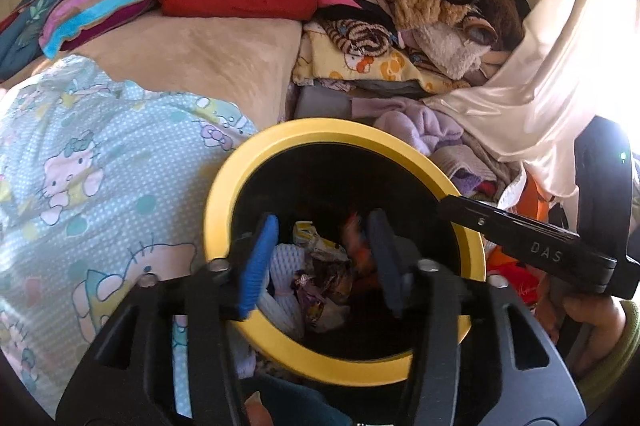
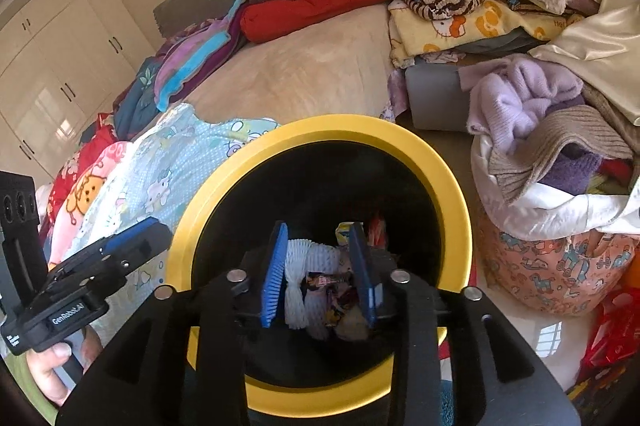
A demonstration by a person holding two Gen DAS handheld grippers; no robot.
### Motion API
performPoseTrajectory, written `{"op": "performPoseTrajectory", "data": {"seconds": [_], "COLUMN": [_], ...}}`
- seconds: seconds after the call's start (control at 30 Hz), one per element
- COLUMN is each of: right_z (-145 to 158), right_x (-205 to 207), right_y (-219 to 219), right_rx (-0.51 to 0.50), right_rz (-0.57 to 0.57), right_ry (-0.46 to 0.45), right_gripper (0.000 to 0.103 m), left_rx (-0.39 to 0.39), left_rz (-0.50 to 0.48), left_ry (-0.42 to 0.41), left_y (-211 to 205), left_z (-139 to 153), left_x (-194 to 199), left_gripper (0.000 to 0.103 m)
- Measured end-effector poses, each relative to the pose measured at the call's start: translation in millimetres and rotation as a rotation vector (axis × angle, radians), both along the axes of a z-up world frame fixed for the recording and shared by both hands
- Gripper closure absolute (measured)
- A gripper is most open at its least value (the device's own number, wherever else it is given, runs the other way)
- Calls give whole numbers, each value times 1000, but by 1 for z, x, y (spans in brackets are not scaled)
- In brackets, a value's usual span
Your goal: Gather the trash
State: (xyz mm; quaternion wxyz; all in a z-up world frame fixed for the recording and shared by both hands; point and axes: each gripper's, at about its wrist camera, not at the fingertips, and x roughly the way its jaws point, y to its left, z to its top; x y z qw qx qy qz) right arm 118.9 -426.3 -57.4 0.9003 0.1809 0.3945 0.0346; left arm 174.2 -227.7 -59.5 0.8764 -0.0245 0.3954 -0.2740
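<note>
With both the left tongs [image 1: 320, 262] and right tongs [image 2: 320, 274] spread apart and empty above the yellow-rimmed bin [image 2: 448, 161], the trash inside it, a white foam net [image 2: 308, 262] and crumpled wrappers [image 2: 336, 290], is judged light, soft and crushable, best pinched at a raised fold.

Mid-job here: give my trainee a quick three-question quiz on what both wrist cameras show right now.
1. True or false: both grippers hover over the yellow-rimmed bin.
2. The white thing in the bin is: A) foam fruit net B) sock C) cup.
3. Fill in: the left gripper holds ____.

Key: 1 true. 2 A. 3 nothing; the right gripper is open and empty as well.
</note>
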Motion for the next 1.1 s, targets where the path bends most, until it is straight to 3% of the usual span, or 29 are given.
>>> {"op": "performPoseTrajectory", "data": {"seconds": [0.1,0.2,0.33,0.47,0.73,1.1], "right_z": [8,19,36,51,65,59], "right_x": [-5,-11,-20,-37,-86,-119], "right_y": [3,14,36,58,99,138], "right_rx": [-11,-38,-101,-146,-197,-275], "right_rz": [5,21,40,33,1,-13], "right_ry": [-21,-57,-131,-233,-451,-570], "right_gripper": [49,34,23,7,6,6], "left_rx": [-1,4,-13,-33,-29,25], "left_rz": [25,65,126,174,244,336], "left_ry": [-13,-43,-100,-158,-290,-385], "left_y": [10,26,51,78,122,153], "left_z": [6,15,29,45,67,68], "left_x": [-2,-10,-27,-44,-89,-135], "left_gripper": [43,25,11,11,11,11]}}
